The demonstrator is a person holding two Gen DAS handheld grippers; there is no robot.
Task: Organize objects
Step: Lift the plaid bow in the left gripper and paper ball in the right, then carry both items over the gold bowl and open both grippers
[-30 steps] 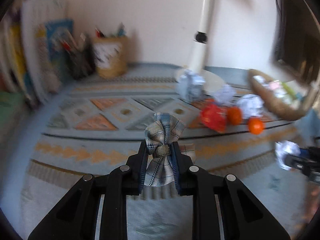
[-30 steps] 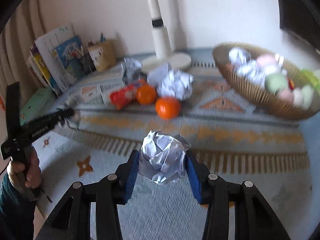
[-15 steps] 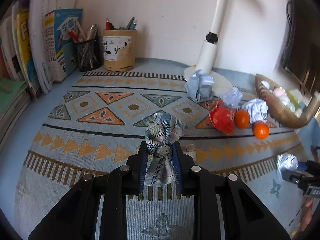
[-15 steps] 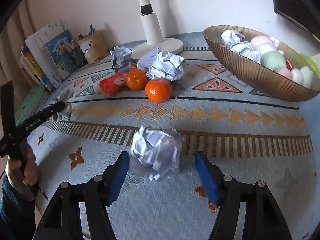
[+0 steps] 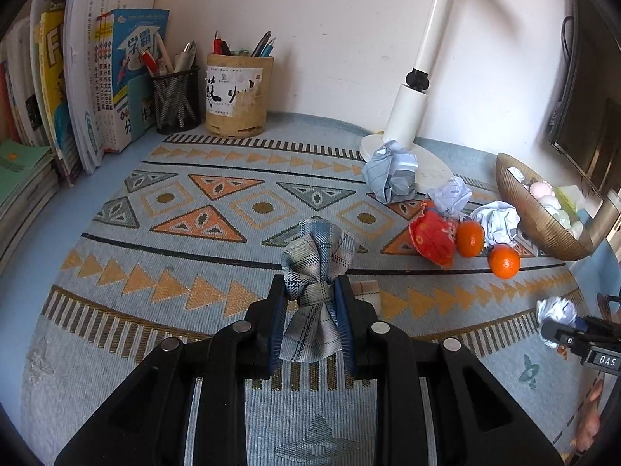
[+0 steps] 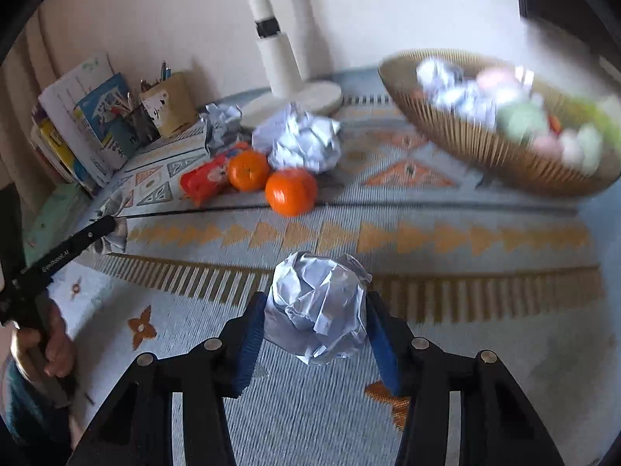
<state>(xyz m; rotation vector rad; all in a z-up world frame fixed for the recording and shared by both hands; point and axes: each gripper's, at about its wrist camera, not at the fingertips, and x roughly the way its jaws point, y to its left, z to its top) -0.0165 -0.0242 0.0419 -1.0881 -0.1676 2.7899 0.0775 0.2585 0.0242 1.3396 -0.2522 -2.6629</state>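
My left gripper (image 5: 310,289) is shut on a blue-grey plaid cloth bow (image 5: 318,248), pinched at its waist just above the patterned mat (image 5: 194,233). My right gripper (image 6: 316,306) has a crumpled white paper ball (image 6: 318,287) between its blue pads. Its jaws are closing and both pads press on the ball's sides. In the left wrist view that ball (image 5: 555,310) shows at the far right edge. The right wrist view has the left gripper (image 6: 110,229) at its left edge, held by a hand (image 6: 54,345).
Two oranges (image 6: 291,190), a red packet (image 6: 202,180) and more crumpled paper (image 6: 306,141) lie mid-mat near a white lamp base (image 6: 295,97). A woven basket (image 6: 485,147) with several items stands at right. Pen holders (image 5: 236,97) and books (image 5: 77,97) line the back left.
The right jaws opened wide around the paper ball half a second ago and have closed back onto it. The left gripper keeps its hold on the cloth bow.
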